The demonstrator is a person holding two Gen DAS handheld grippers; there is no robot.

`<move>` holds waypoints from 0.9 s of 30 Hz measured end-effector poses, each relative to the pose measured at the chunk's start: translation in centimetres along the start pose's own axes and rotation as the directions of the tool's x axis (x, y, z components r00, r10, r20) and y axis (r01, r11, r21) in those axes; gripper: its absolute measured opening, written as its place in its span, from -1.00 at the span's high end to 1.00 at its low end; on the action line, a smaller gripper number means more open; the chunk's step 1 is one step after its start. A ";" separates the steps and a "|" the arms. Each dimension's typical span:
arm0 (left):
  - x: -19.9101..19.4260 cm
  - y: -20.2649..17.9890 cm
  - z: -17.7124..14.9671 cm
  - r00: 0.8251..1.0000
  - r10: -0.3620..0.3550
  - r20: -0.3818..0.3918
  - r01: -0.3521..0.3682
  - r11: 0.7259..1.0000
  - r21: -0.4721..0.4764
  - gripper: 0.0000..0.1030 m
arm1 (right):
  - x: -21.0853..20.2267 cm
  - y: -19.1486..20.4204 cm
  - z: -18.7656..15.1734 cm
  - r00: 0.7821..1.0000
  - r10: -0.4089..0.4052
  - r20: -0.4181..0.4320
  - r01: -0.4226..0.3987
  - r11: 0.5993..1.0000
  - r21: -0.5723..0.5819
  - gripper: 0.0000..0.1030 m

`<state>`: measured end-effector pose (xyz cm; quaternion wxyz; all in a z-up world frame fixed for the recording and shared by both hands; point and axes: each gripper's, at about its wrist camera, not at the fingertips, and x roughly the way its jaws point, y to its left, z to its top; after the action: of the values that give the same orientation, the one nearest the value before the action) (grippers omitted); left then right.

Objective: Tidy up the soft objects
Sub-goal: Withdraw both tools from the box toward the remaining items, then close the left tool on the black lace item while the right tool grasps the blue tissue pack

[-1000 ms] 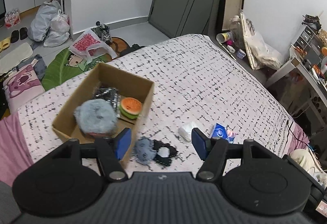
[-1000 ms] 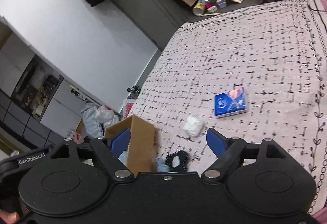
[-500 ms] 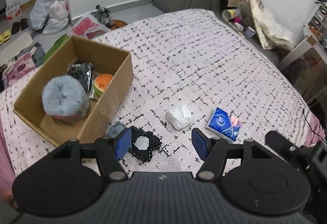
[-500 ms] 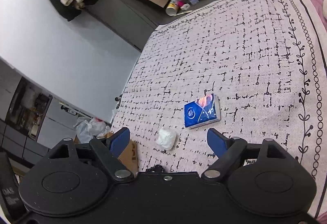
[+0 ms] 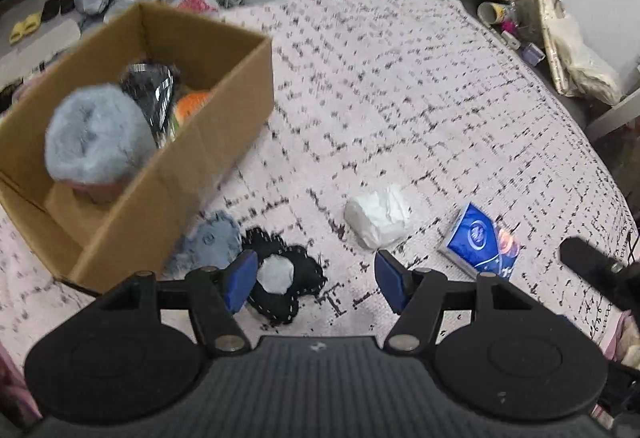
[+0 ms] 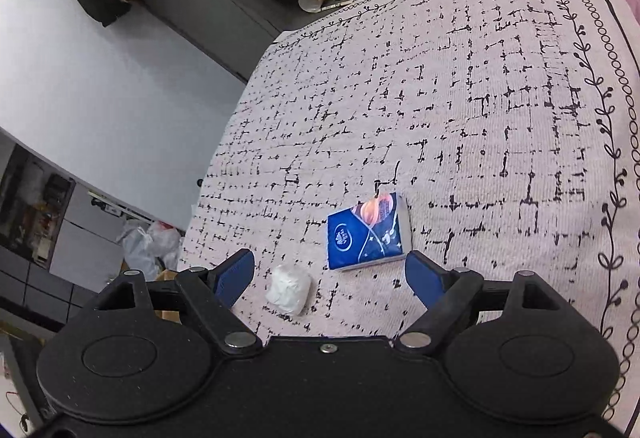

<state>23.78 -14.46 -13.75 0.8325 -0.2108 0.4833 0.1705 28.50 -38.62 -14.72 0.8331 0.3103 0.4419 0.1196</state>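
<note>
Left tool (image 5: 312, 280) stands open and empty above the bed (image 5: 400, 98), its left finger covering part of the black pouch (image 5: 288, 288); box contents are blurred. Right tool (image 6: 330, 274) gapes wide, holding nothing: blue tissue pack (image 6: 368, 232) just ahead between the fingers, long axis running fingertip to fingertip, slightly tilted.

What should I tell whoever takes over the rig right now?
Left gripper: jaws open, empty, above the black toy on the bed.
Right gripper: jaws open, empty, above the white wad and blue tissue pack.
Done: fluffy blue toy, a shiny dark packet and an orange item are in the box.
Left: black toy, grey-blue piece beside the box, wad, tissue pack.
</note>
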 end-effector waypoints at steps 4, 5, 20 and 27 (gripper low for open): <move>1.8 0.3 -0.7 1.000 0.029 -0.012 -0.029 0.999 -0.028 -0.23 | 0.9 0.2 0.2 1.000 -0.020 -0.010 0.020 0.999 -0.030 -0.59; 2.3 0.4 -0.9 0.999 0.035 -0.016 -0.035 0.999 -0.040 -0.23 | 1.1 0.2 0.1 1.000 -0.025 -0.012 0.025 0.999 -0.036 -0.59; 4.7 1.6 -1.2 0.994 0.101 0.030 -0.093 0.975 -0.202 0.35 | 6.0 -1.5 0.1 0.993 -0.116 -0.028 0.115 0.993 -0.032 -0.70; 4.5 1.9 -1.0 0.997 0.076 0.018 -0.069 0.964 -0.257 0.41 | 7.4 -0.4 0.2 0.992 -0.122 -0.009 0.121 0.989 -0.088 -0.73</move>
<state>24.28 -13.04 -18.52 0.7981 -0.2962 0.4530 0.2648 32.88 -35.53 -19.77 0.8484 0.2454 0.4604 0.0900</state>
